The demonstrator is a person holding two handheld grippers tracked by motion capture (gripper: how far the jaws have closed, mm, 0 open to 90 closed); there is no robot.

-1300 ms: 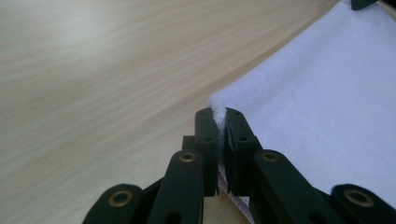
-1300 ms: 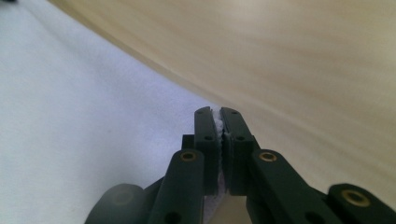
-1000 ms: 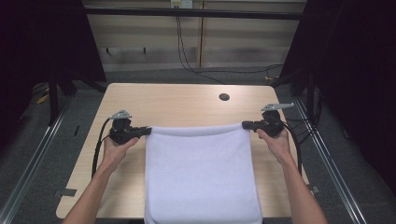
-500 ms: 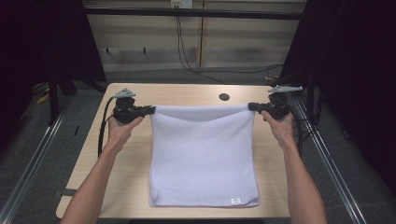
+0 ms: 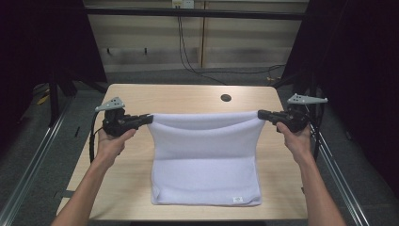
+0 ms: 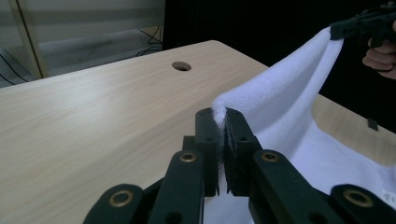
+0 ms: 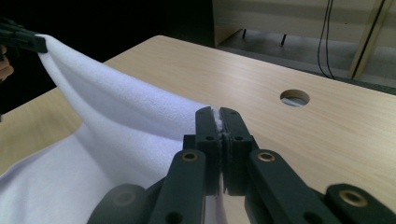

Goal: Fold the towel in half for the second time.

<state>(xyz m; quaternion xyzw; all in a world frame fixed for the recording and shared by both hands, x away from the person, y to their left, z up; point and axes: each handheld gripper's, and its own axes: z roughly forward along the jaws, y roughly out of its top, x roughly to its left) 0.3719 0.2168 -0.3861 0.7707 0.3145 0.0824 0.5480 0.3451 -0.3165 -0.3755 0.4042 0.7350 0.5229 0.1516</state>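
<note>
A white towel (image 5: 207,160) is being folded. The left claw (image 5: 149,118) and the right claw (image 5: 260,113) each pinch one corner of its far edge and hold that edge stretched above the wooden surface (image 5: 188,96), while the near part lies flat with a small label (image 5: 237,199) at the near right corner. Both claws are clamped nearly shut on the cloth: in the left gripper view the jaws meet on a tuft of towel (image 6: 219,112), and in the right gripper view the other corner (image 7: 217,114) is squeezed between the jaws in the same way.

The step in hand looks like the carry of a fold, with the lifted edge hanging over the flat part. The next move probably calls for both hands to travel together toward the person, keeping the edge taut and level, then lowering it onto the near edge (so that the corners line up) before letting go. Uneven speed between the hands would skew the fold.

The near edge of the towel lies close to the near rim of the surface, so there is little margin for overshoot. To either side, bare wood offers room. The round cable hole (image 5: 226,98) lies beyond the towel and is well apart from the work. Dark frames stand at both sides, near the hands.
</note>
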